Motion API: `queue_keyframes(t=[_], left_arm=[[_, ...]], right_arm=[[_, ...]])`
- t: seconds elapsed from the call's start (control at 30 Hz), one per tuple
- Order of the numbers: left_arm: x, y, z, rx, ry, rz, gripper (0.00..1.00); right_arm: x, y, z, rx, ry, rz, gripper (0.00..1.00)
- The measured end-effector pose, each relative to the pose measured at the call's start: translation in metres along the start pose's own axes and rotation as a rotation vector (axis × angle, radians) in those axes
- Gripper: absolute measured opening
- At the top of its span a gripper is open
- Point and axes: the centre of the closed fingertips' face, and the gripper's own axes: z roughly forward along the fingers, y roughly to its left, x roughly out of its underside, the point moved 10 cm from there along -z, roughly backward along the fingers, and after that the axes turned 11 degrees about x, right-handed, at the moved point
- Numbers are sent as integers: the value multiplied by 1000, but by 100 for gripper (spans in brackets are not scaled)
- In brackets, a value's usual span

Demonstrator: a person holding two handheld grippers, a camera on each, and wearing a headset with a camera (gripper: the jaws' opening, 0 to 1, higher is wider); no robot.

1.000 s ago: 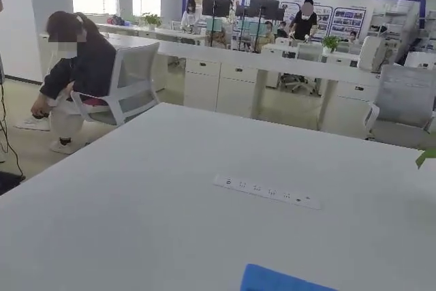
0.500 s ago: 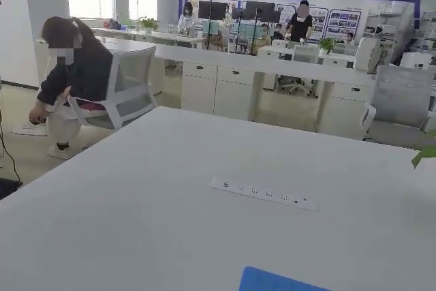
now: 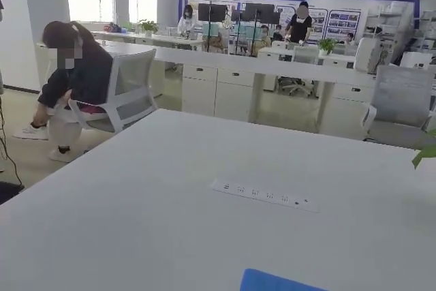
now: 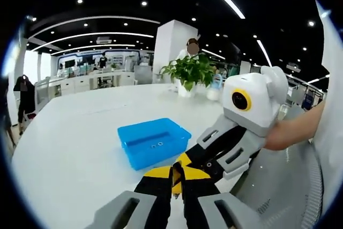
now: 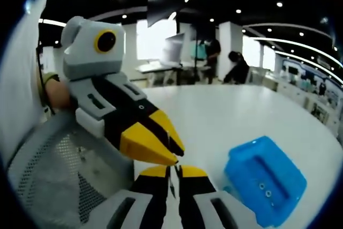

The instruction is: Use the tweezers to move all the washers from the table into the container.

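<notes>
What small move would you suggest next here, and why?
Probably ease the right claw forward over the table, toward the container: it sits shut, back beside the left claw by a mesh chair, and two washers are already in.

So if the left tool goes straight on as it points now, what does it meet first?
Probably the right tool, whose yellow tips cross just ahead of it; past them lies the blue container. Depth is unclear.
</notes>
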Motion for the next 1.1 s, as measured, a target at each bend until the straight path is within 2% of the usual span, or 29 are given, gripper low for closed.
queue_keyframes(t=[0.13,0.2,0.23,0.27,0.3,0.37,0.43,0.47,0.53,0.63,0.8,0.87,1.1], left_arm=[[-2,1,-1,-15,-7,68,3],[-6,4,-4,-48,-54,92,6],[-7,6,-7,-76,-90,72,11],[-7,8,-9,-92,-100,59,14],[-6,11,-10,-113,-99,45,18],[-6,13,-12,-126,-110,27,20],[-6,12,-11,-114,-111,14,21],[-5,11,-10,-108,-105,9,20],[-4,10,-8,-97,-89,12,20],[-4,10,-7,-85,-81,11,20],[-2,11,-5,-75,-68,-11,20],[-2,11,-5,-75,-70,-13,20],[-2,11,-5,-72,-70,-17,20]], right_arm=[[-2,-2,0,5,9,-34,2],[-2,-5,1,16,19,-45,2],[0,-8,2,30,23,-46,2],[1,-13,3,49,25,-36,2],[2,-18,3,70,16,-17,2],[2,-33,3,122,-24,80,2],[3,-50,4,185,-51,166,2],[6,-59,6,205,-65,216,2],[9,-68,9,222,-64,262,2],[15,-76,16,215,-58,276,2],[20,-78,24,202,-60,323,2],[19,-79,24,211,-76,331,3],[17,-79,19,218,-57,293,2]])
